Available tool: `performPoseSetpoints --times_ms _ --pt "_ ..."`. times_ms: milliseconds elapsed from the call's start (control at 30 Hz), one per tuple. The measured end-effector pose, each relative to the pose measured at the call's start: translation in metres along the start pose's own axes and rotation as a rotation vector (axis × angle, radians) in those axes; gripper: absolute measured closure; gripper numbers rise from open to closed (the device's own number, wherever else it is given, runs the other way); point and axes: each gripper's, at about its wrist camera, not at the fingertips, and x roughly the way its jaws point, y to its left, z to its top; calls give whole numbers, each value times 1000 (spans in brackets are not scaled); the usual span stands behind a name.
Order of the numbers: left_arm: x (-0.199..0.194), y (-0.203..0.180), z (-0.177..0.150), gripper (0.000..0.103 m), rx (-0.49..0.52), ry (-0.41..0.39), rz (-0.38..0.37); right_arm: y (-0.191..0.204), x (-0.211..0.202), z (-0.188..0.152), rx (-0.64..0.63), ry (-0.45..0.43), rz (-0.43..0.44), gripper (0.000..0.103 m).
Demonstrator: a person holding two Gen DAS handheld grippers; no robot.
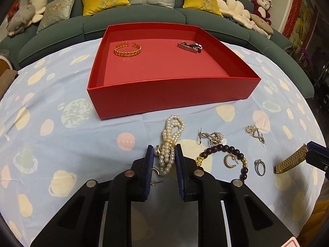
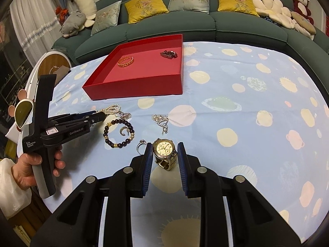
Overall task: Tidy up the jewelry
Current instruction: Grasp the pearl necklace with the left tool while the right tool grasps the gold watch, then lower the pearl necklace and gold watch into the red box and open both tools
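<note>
We have the left gripper (image 1: 164, 150) clamped on the pearl necklace (image 1: 171, 142), bunched on the tablecloth (image 1: 61, 144) before the red box (image 1: 164, 96). Our right gripper (image 2: 165, 150) is clamped on the gold watch (image 2: 165, 151), raised just over the cloth.

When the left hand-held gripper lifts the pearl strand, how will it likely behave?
The pearl strand lies bunched in loops, so it will probably hang limp and swing. Its round, glossy beads may slip between the pads of the left hand-held gripper, and trailing loops could drag nearby pieces.
</note>
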Motion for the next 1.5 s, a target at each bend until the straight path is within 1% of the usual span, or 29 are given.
performPoseSetpoints --times_ms 100,267,367,467,667,800,867,967,1033,1133,1233,1333,1367,1500 --pt "-5 -3 -1 86 5 -10 -7 1 -1 1 1 -3 1 79" --pt "-33 -8 3 86 -4 -56 -41 4 -5 4 -4 -16 6 79" --pt "-55 -10 9 86 -14 -93 -56 8 -13 10 -11 -43 15 79" --pt "-77 -8 17 86 -29 -129 -63 15 -27 22 -18 -89 25 79" --pt "-118 -2 52 86 -45 -208 -62 27 -53 59 -18 -194 37 79" --pt "-133 4 87 86 -23 -243 -29 38 -66 99 -31 -270 39 79" --pt "-135 7 104 85 -10 -261 -18 43 -70 121 -39 -308 40 79" --pt "-124 12 128 85 1 -280 3 46 -68 154 -38 -356 40 79" --pt "-107 17 140 85 -5 -268 0 44 -57 172 -13 -361 48 79" --pt "-74 29 152 85 -45 -227 -5 40 -28 191 0 -345 34 79" --pt "-40 38 157 85 -66 -172 11 32 13 200 28 -274 27 79" --pt "-12 42 154 85 -57 -110 48 24 50 200 63 -196 18 79" --pt "-6 44 152 85 -59 -101 55 22 60 199 68 -174 14 79" --pt "9 49 148 85 -80 -71 38 19 94 193 73 -109 -11 79"
